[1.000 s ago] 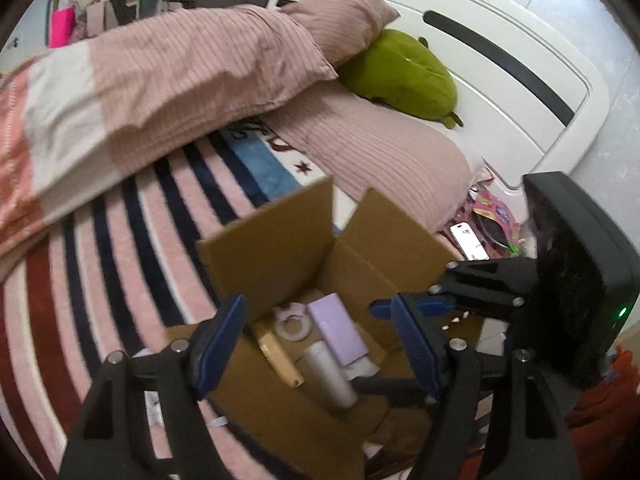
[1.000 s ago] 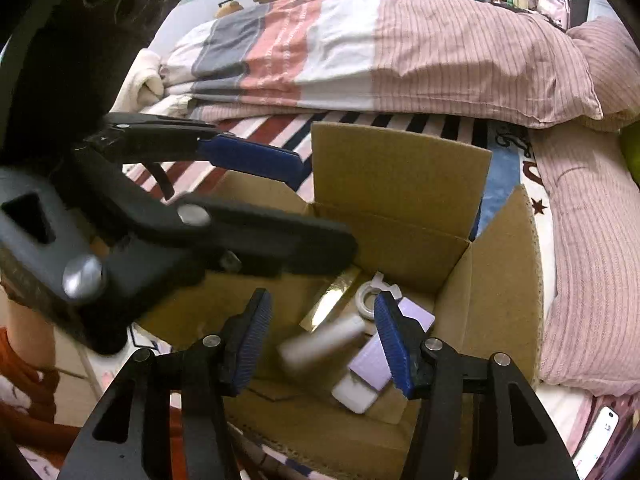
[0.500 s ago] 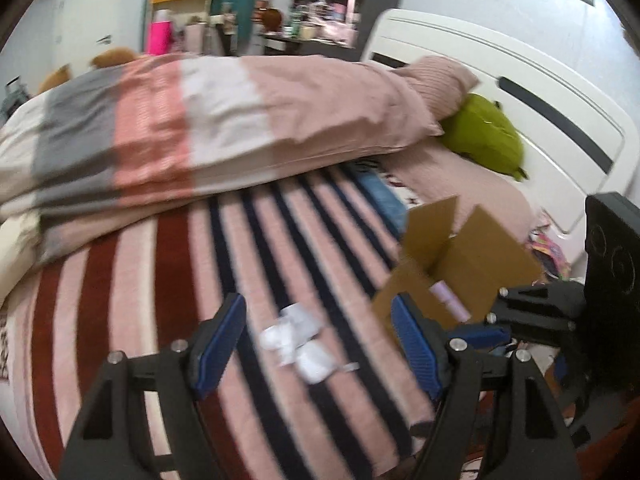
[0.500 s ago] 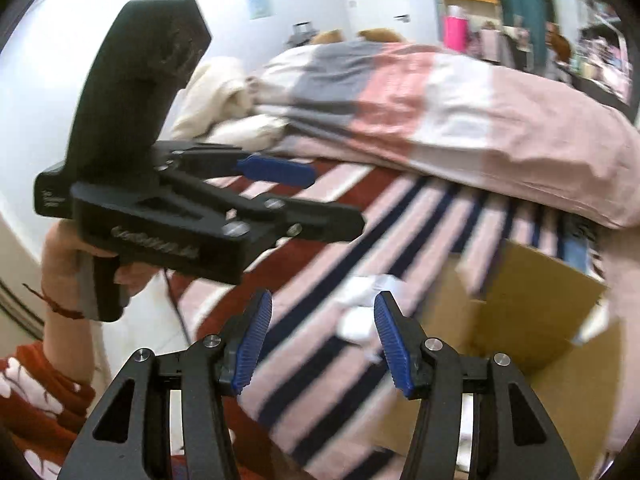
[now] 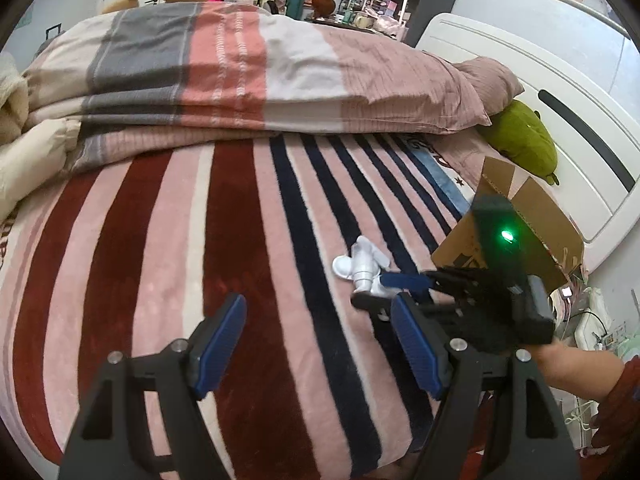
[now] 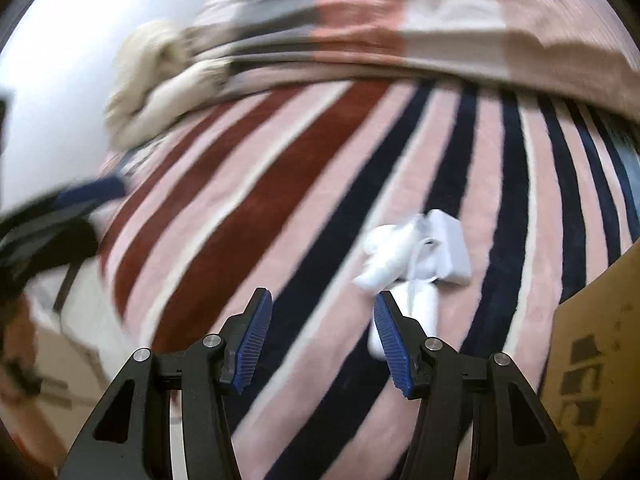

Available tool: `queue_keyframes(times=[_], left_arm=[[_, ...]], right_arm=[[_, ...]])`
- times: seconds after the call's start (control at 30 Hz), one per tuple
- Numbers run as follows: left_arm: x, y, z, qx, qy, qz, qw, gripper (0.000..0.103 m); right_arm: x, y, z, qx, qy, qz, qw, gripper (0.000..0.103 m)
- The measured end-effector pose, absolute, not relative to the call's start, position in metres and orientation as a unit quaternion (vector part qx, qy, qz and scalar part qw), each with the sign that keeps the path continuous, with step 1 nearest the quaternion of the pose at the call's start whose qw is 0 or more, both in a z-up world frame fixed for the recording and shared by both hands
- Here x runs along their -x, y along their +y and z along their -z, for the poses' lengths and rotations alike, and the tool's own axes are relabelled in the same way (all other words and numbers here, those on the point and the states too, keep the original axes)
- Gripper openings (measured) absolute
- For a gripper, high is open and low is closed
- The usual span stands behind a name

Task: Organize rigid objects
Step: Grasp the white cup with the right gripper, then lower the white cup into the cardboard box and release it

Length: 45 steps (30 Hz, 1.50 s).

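Observation:
A small cluster of white rigid objects (image 5: 362,262) lies on the striped blanket; it also shows, blurred, in the right wrist view (image 6: 412,258). A brown cardboard box (image 5: 528,220) stands to the right of it, and its wall shows in the right wrist view (image 6: 600,344). My left gripper (image 5: 316,346) is open and empty above the blanket, left of the cluster. My right gripper (image 6: 318,338) is open and empty, its right finger just in front of the cluster. The right gripper's body shows in the left wrist view (image 5: 480,292) between cluster and box.
A folded striped duvet (image 5: 240,68) lies across the back of the bed. A green plush toy (image 5: 524,140) and a pillow (image 5: 488,80) lie by the white headboard (image 5: 560,92). The left gripper shows blurred at the left in the right wrist view (image 6: 48,220).
Both grippers have swung away from the box toward the white objects on the blanket. The right wrist view is motion-blurred. Both grippers stay open.

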<state>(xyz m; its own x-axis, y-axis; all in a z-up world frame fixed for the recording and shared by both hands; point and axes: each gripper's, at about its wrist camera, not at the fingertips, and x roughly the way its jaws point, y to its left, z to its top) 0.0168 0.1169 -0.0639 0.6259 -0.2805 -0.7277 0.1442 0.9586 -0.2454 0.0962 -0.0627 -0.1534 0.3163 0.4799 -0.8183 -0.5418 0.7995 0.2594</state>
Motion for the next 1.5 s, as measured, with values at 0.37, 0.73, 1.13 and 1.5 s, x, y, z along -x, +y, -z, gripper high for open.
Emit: queue_keyframes(times=[0.37,0.73,1.13,1.5], left_arm=[[-0.014,0.123,0.063,0.093,0.414,0.117,0.898,0.072],[-0.028,0.086,0.043,0.123,0.399,0.206,0.885,0.072],[-0.067,-0.008,-0.011,0.127,0.38,0.328,0.856,0.025],[-0.12,-0.125,-0.012,0.068,0.435,0.364,0.821,0.025]], right_arm=[[-0.106,-0.052,0.165,0.077,0.459,-0.254,0.848,0.023],[-0.046,-0.062,0.085,0.084,0.395,-0.384,0.83,0.022],[-0.032,-0.142,0.001,0.037,0.365,-0.411,0.834,0.022],[-0.072,-0.246,-0.007,-0.013,0.414,-0.356,0.837,0.022]])
